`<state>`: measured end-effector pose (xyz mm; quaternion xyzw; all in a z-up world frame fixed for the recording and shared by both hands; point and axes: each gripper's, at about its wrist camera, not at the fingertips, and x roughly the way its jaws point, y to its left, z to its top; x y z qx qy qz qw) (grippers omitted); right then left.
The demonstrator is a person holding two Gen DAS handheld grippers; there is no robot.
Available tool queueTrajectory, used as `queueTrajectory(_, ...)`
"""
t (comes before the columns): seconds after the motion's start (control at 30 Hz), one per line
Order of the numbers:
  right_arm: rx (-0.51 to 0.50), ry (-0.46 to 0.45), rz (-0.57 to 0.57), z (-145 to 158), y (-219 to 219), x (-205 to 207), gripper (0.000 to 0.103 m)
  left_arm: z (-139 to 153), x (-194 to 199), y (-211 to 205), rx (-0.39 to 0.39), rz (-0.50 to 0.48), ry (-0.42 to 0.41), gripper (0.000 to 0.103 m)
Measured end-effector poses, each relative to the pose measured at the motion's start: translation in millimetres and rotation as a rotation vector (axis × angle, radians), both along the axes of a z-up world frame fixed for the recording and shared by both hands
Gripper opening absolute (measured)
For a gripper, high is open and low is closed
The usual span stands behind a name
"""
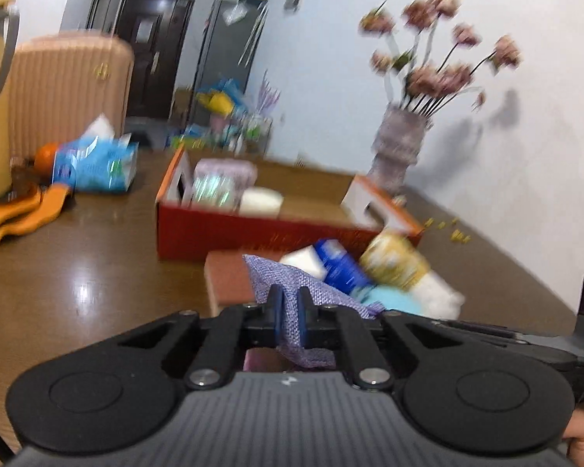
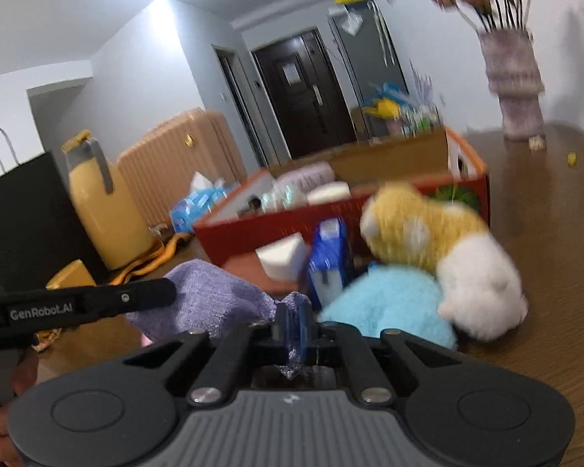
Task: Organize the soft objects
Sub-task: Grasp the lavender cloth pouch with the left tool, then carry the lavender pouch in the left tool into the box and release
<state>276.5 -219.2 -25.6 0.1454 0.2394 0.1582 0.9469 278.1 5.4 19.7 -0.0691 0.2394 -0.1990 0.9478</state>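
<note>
Cloth (image 1: 292, 288): lower centre of the left wrist view, between the left gripper's (image 1: 291, 299) fingers; in the right wrist view its other end sits in the right gripper (image 2: 294, 321)
Plush toys (image 2: 428, 257): right of centre, on the table (image 2: 556, 272), one lying on another, before the box
Box (image 1: 261, 229): mid-frame, behind the toys
Tissue packs (image 1: 222, 181): in the box's left end
Vase (image 1: 399, 148): right, behind the box
Jug (image 2: 105, 210): left
Suitcase (image 1: 70, 89): upper left, behind the table
</note>
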Motion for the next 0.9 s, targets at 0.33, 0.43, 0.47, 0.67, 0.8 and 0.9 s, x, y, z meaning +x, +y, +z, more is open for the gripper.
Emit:
queueTrajectory(0.33,-0.093,-0.072,0.077,33.2,-11.0,-85.5,0.005,12.3,-94.4,-10.6,-0.033,-0.071,-0.053,0.009)
queueTrajectory(0.43,-0.055,-0.004,0.083,16.2,-15.7,-98.8,0.005,-12.8,-111.1,-11.6,-0.001,-0.051,0.013,0.009)
queueTrajectory(0.47,-0.059,0.013,0.083,9.8,-14.8,-100.6,0.005,-21.9,-113.4,-11.5,0.021,-0.032,0.040,0.009)
queueTrajectory(0.67,-0.069,0.035,0.042,-2.7,-10.8,-104.2,0.016,-42.1,-120.7,-5.4,0.045,0.022,0.093,0.048)
queueTrajectory(0.8,-0.056,-0.019,0.044,3.3,-11.7,-110.7,0.027,-37.9,-111.3,4.8,-0.009,0.037,0.113,0.050)
queueTrajectory(0.9,-0.079,0.002,0.048,-0.2,-5.3,-104.4,0.031,-43.2,-101.7,1.8,-0.021,0.055,0.166,0.048)
